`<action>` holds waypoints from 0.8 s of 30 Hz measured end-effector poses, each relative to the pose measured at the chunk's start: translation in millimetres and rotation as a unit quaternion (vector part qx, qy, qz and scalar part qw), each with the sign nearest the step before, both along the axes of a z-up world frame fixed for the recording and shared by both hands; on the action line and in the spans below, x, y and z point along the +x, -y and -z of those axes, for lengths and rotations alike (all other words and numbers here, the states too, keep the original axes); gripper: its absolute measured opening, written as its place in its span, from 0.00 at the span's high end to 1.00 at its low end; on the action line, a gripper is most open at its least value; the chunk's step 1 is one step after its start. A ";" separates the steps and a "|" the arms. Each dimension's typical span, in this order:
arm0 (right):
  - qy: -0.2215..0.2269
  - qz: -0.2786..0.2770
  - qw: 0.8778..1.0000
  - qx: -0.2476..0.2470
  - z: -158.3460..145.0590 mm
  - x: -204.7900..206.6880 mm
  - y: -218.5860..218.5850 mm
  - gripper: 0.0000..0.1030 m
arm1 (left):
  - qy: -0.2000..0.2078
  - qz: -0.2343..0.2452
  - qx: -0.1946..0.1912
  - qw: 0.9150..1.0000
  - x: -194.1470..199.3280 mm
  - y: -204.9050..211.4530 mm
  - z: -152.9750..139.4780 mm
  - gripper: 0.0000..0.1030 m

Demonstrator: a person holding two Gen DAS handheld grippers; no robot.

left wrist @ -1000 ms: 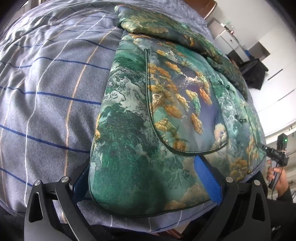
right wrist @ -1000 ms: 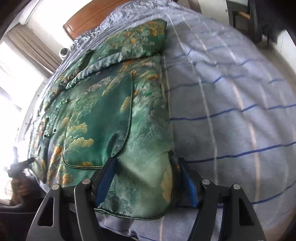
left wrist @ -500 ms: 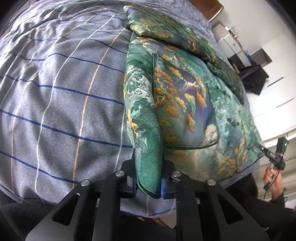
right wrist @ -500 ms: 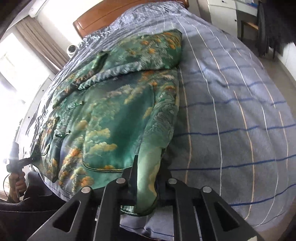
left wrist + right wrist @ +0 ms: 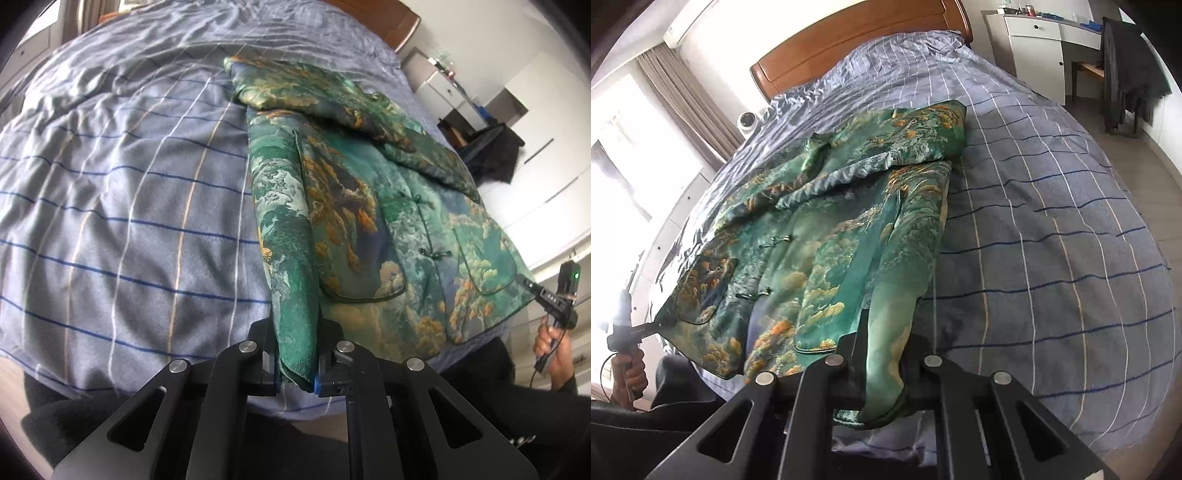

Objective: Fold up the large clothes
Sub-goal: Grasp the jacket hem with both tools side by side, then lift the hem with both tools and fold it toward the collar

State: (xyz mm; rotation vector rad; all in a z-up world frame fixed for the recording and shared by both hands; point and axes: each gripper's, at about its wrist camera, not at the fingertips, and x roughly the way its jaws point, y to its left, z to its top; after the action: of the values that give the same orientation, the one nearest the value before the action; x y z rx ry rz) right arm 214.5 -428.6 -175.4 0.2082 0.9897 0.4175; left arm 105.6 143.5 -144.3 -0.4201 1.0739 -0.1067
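Plainly, in the left wrist view the left gripper (image 5: 295, 363) had its jaws pinched on the hem corner of the green brocade jacket (image 5: 373, 206), the cloth gathered into a narrow ridge running up from the jaws. The rest of the jacket lay flat on the bed (image 5: 122, 206), face up, with a sleeve folded across its top near the headboard end. Past the jacket's far hem corner, a hand (image 5: 554, 350) held the other gripper.

In the right wrist view the right gripper (image 5: 884, 365) likewise had its jaws clamped on the opposite hem corner of the jacket (image 5: 827, 236), the fabric bunched and drooping slightly below them. At the jacket's far corner the other hand (image 5: 628, 373) gripped its tool.

The jacket looked glossy and satin-like, printed with green, teal and gold landscape, with knotted frog buttons down the front and a piped patch pocket on each side. It would likely be light to moderate in weight, soft yet a little padded, and slippery; the bound hem corners seemed the safest hold, since smooth cloth could slide from a shallow pinch.
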 end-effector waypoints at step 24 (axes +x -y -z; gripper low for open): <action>0.023 -0.001 0.991 0.134 -53.1 27.3 10.5 0.89 | 0.071 -0.026 -0.082 0.994 39.4 -57.2 -81.7 0.93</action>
State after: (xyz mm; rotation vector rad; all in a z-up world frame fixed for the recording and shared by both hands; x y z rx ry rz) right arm 241.8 -439.2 -122.3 0.4374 0.8860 0.5558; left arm 144.9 200.7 -62.6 -0.5799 0.9167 -0.1757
